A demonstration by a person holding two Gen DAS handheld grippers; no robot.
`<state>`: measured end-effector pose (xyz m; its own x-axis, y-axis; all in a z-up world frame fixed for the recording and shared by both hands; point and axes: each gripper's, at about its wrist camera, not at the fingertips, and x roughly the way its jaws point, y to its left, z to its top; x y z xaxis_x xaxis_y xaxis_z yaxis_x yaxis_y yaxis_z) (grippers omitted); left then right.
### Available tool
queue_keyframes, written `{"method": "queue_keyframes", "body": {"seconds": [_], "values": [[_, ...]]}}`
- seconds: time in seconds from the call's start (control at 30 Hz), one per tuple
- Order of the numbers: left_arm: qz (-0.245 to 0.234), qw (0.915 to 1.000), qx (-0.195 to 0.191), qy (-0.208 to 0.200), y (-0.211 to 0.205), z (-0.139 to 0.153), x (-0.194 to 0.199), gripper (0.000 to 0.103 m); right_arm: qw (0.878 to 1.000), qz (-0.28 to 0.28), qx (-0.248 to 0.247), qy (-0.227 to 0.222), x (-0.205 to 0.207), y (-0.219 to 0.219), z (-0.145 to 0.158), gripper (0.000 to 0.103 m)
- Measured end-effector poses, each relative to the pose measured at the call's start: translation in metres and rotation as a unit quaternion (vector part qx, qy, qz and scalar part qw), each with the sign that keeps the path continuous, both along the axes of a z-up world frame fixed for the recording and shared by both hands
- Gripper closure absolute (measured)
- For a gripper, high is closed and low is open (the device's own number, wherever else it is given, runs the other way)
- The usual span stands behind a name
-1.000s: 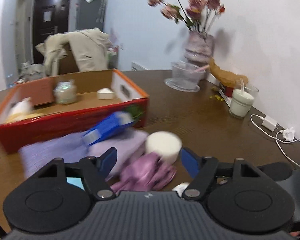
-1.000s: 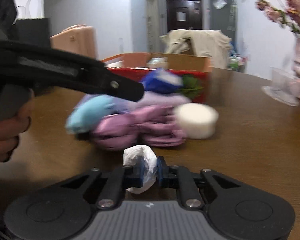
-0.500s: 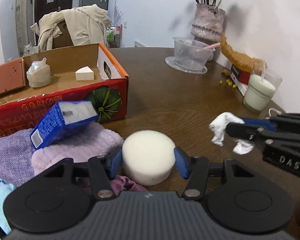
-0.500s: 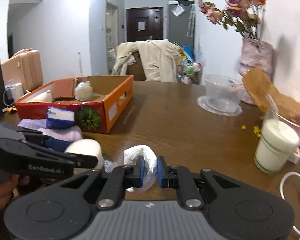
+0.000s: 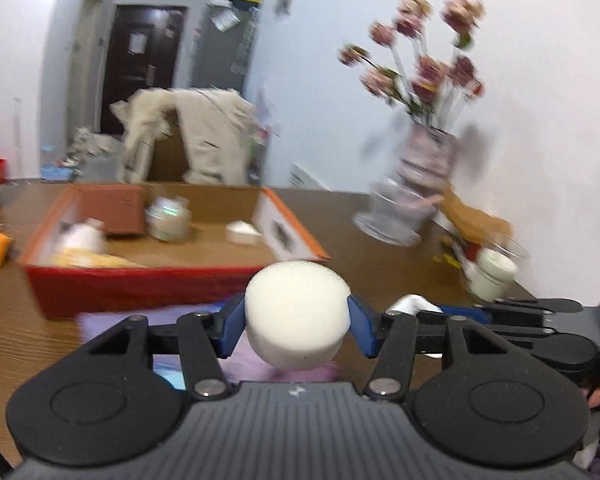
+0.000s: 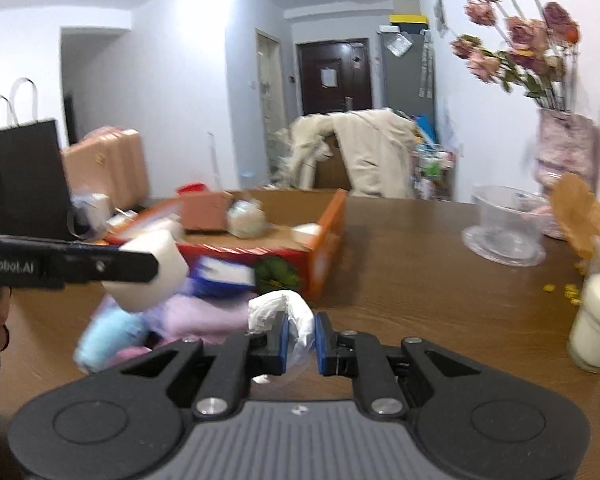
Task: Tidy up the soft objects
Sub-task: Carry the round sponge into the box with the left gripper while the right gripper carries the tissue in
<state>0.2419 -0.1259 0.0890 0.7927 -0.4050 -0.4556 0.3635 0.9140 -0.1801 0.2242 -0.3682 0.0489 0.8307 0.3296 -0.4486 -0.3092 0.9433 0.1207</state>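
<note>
Now off the dark wooden table and up in the air: the round white foam sponge, pinched at its sides by the blue pads of the left tool, spread about as wide as the sponge itself. Half a second back, down on the wood just beside the pile; now above it, on the near side of the open red-and-orange cardboard box at far left. Seems a gentle grip, foam barely dented.

Right tool narrow, clamped on the crumpled white plastic bag as before, low over the near table, just right of the pile.

Left on the table: folded lilac towel, blue-and-white packet on top of it, pale blue soft thing at near left.

Means, most likely, one more soft item on its way into the box, the bag probably next; nothing released yet.
</note>
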Motion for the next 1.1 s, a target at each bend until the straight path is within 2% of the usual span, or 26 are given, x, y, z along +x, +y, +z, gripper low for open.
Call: {"method": "queue_keyframes", "body": {"seconds": [0.2, 0.33, 0.37, 0.43, 0.5, 0.63, 0.73, 0.77, 0.83, 0.97, 1.1], "values": [[0.016, 0.9998, 0.007, -0.004, 0.049, 0.004, 0.033, 0.048, 1.0, -0.006, 0.003, -0.009, 0.026, 0.038, 0.009, 0.09], [0.006, 0.9998, 0.02, 0.003, 0.064, 0.007, 0.099, 0.047, 1.0, -0.014, -0.016, -0.013, 0.074, 0.058, 0.025, 0.09], [0.0, 0.9995, 0.027, 0.013, 0.065, 0.007, 0.124, 0.047, 1.0, -0.009, -0.018, -0.006, 0.098, 0.063, 0.031, 0.09], [0.019, 0.998, 0.053, 0.031, 0.066, 0.003, 0.169, 0.047, 1.0, -0.002, -0.017, 0.008, 0.141, 0.069, 0.038, 0.089], [0.024, 0.9952, 0.085, 0.043, 0.064, -0.005, 0.21, 0.047, 0.999, 0.002, -0.023, 0.043, 0.201, 0.078, 0.039, 0.089], [0.043, 0.9869, 0.131, 0.084, 0.068, -0.028, 0.266, 0.045, 0.992, -0.011, -0.078, 0.097, 0.297, 0.108, 0.021, 0.089], [0.035, 0.9839, 0.145, 0.098, 0.072, -0.04, 0.28, 0.031, 0.985, -0.018, -0.092, 0.144, 0.344, 0.124, 0.0, 0.085], [0.037, 0.9837, 0.148, 0.095, 0.074, -0.041, 0.28, 0.026, 0.984, -0.02, -0.101, 0.148, 0.353, 0.13, -0.006, 0.081], [0.039, 0.986, 0.139, 0.084, 0.08, -0.041, 0.277, 0.023, 0.984, -0.022, -0.103, 0.147, 0.358, 0.133, -0.011, 0.056], [0.042, 0.9876, 0.129, 0.079, 0.089, -0.032, 0.275, 0.023, 0.988, -0.02, -0.089, 0.127, 0.352, 0.13, -0.003, 0.055], [0.043, 0.989, 0.124, 0.07, 0.092, -0.013, 0.262, 0.022, 0.991, -0.021, -0.085, 0.099, 0.33, 0.119, 0.024, 0.055]]}}
